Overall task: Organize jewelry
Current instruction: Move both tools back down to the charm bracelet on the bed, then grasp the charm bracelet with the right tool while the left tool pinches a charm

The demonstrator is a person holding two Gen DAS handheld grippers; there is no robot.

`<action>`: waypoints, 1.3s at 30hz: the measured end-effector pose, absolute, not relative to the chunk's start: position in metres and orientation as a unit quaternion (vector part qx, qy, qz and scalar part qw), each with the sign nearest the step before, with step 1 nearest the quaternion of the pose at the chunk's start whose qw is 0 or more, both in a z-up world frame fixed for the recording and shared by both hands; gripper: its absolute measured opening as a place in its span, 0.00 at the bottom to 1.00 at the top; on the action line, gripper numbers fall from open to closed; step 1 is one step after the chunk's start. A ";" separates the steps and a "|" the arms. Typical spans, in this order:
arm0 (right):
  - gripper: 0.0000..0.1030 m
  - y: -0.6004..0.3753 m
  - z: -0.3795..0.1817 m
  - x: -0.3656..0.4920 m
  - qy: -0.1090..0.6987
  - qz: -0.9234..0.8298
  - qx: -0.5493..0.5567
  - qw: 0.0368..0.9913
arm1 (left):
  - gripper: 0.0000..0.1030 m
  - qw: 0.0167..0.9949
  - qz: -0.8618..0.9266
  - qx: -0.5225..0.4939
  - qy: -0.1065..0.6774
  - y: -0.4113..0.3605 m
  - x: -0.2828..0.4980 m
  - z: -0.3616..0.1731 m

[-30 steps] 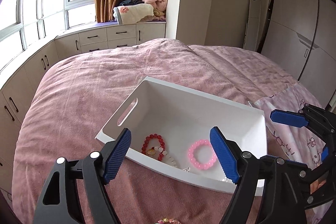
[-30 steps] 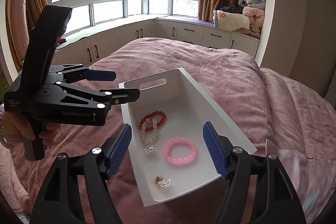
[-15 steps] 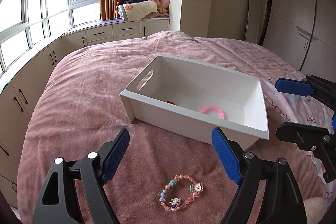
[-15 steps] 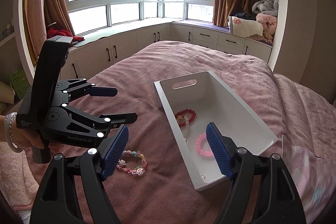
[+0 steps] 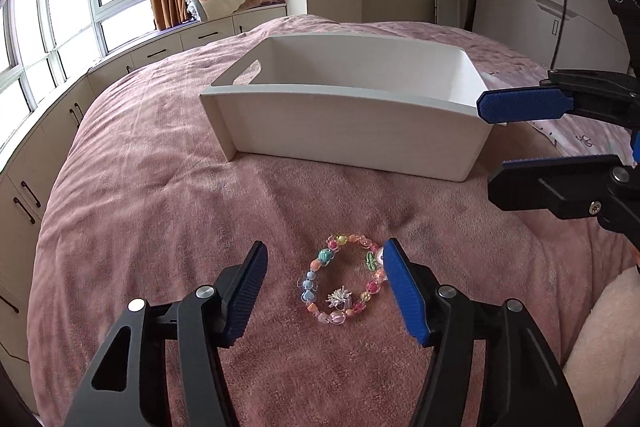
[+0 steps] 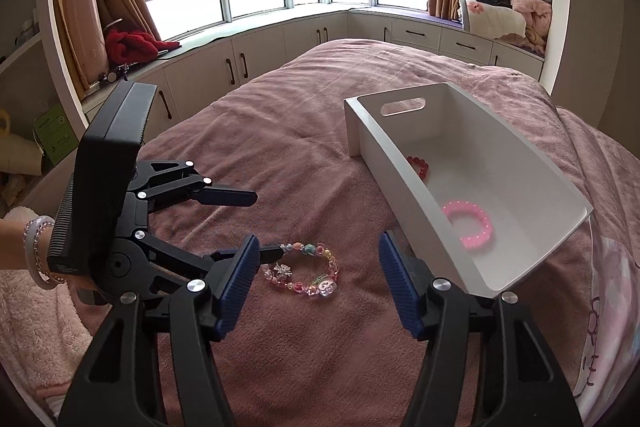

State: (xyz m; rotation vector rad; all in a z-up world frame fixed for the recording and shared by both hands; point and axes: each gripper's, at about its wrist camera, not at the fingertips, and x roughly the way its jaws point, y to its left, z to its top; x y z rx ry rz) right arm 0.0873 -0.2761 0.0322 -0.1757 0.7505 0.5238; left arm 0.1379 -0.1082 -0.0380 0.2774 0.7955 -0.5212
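A multicoloured bead bracelet (image 5: 343, 279) lies on the pink bedspread in front of a white box (image 5: 352, 131). My left gripper (image 5: 325, 269) is open, low over the bed, its fingers either side of the bracelet. In the right wrist view the bracelet (image 6: 303, 269) lies left of the box (image 6: 404, 183), which holds a pink bracelet (image 6: 470, 223) and a red bead bracelet (image 6: 420, 165). My right gripper (image 6: 316, 261) is open and empty above the bed. The left gripper (image 6: 264, 223) shows there with its lower finger touching the bracelet's near end.
The pink bedspread (image 5: 160, 195) covers the whole bed. A patterned pink sheet (image 6: 604, 307) lies right of the box. Low cabinets (image 6: 260, 63) and windows run behind the bed. The right gripper (image 5: 496, 139) shows at the right of the left wrist view.
Both grippers pulled back from above the box. The left gripper dropped to the bed, and the multicoloured bracelet now lies between its fingers.
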 end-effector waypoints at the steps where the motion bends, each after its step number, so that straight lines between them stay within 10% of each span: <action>1: 0.53 -0.275 0.028 0.089 0.368 0.251 -0.083 0.892 | 0.57 0.875 -0.254 0.142 0.386 -0.110 0.137 -0.043; 17: 0.42 -0.266 -0.048 0.143 0.456 0.200 -0.064 0.865 | 0.26 0.835 -0.322 0.138 0.424 -0.111 0.153 -0.090; 30: 0.42 -0.255 -0.090 0.164 0.495 0.208 -0.086 0.839 | 0.24 0.803 -0.342 0.146 0.465 -0.114 0.174 -0.105; 34: 0.15 -0.254 -0.093 0.166 0.500 0.225 -0.077 0.833 | 0.22 0.801 -0.343 0.144 0.469 -0.114 0.178 -0.108; 39: 0.10 -0.246 -0.096 0.164 0.506 0.237 -0.074 0.826 | 0.22 0.803 -0.339 0.136 0.470 -0.110 0.179 -0.110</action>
